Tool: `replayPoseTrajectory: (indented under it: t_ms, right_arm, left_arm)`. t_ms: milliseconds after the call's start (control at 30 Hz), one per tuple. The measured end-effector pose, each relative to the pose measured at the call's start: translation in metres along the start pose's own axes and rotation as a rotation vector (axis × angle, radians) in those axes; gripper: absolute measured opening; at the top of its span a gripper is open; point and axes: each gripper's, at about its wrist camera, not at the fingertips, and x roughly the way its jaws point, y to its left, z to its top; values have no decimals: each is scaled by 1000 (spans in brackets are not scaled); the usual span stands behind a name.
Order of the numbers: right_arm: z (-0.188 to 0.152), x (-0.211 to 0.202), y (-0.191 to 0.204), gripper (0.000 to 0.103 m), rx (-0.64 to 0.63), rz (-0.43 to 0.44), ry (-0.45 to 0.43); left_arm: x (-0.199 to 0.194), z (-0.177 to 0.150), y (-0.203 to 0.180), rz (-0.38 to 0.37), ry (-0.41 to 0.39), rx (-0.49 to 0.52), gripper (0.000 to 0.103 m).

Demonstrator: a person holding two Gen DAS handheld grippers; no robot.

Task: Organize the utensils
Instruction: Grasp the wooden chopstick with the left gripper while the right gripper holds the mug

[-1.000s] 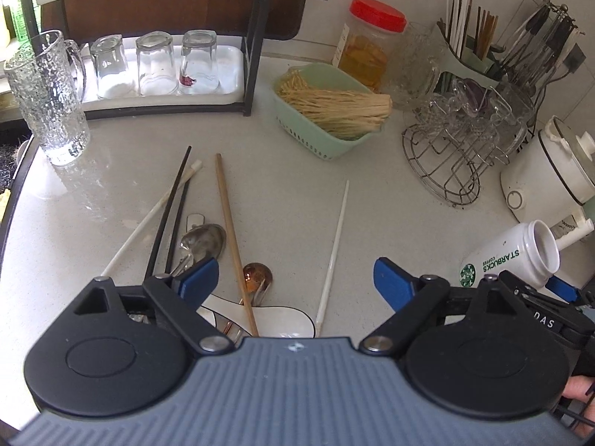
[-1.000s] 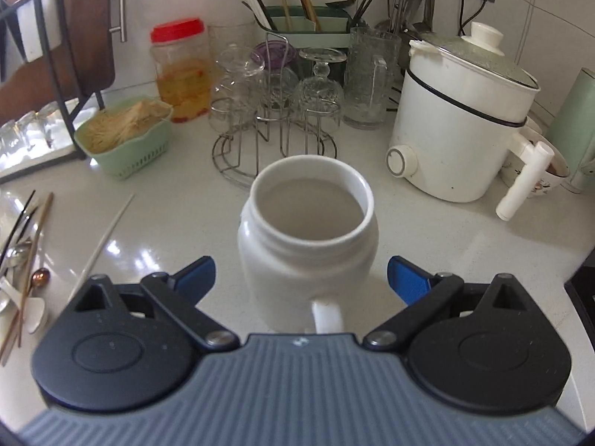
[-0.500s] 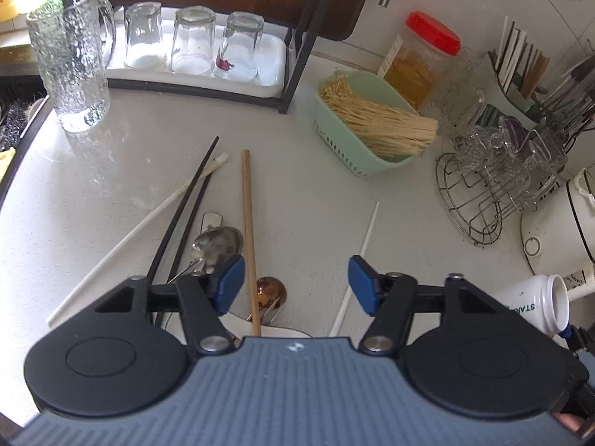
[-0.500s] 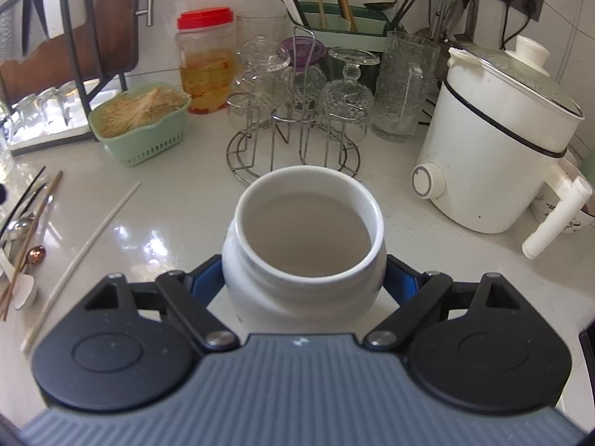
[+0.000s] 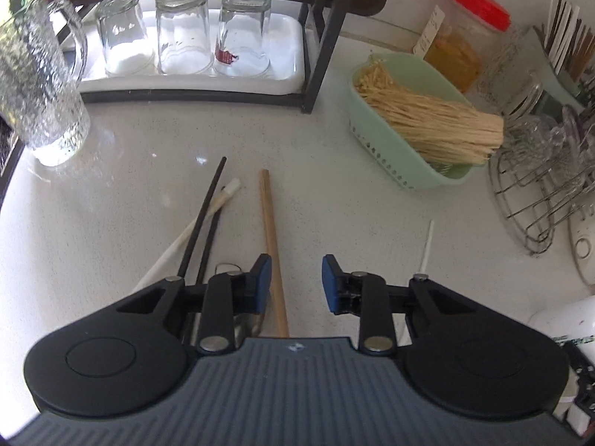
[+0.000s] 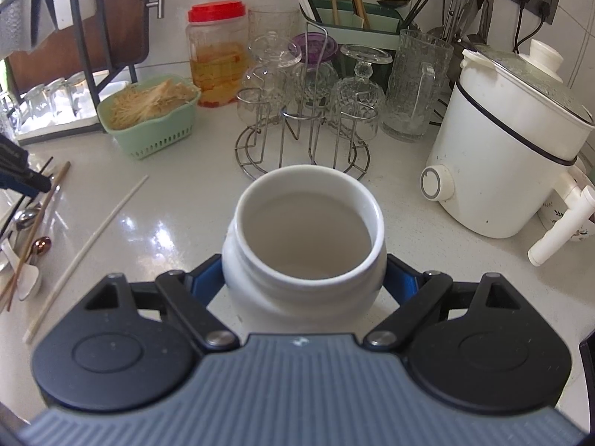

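My left gripper (image 5: 293, 278) is partly open and low over loose utensils on the counter. A wooden chopstick (image 5: 271, 238) runs between its fingers, next to the left pad (image 5: 262, 282). Two black chopsticks (image 5: 202, 219), a white chopstick (image 5: 186, 238) and a metal spoon (image 5: 249, 323) lie under its left side. Another white chopstick (image 5: 425, 247) lies to the right. My right gripper (image 6: 303, 278) is shut on a white ceramic mug (image 6: 308, 238), empty and open at the top. The utensil pile (image 6: 26, 238) also shows at left in the right wrist view.
A mint basket of noodles (image 5: 416, 126), a red-lidded jar (image 5: 461, 41), a wire glass rack (image 6: 301, 137), a glass pitcher (image 5: 37, 85), a tray of upturned glasses (image 5: 178, 37), a white cooker (image 6: 513, 148) and a utensil holder (image 6: 353, 15) ring the counter.
My left gripper moved forward and down over the utensils and narrowed around the wooden chopstick. My right gripper closed on the white mug.
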Motion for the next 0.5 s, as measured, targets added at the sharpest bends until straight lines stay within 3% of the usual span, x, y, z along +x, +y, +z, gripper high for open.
replayPoseTrajectory:
  t_ms: [267,500]
  right_arm:
    - [2,1,0,91,-4,0,13]
    - [2,2,1,91,-5,1,18]
  left_arm:
    - [23,8,5,39,51,2,21]
    - [32,11,6,53,61,4,19]
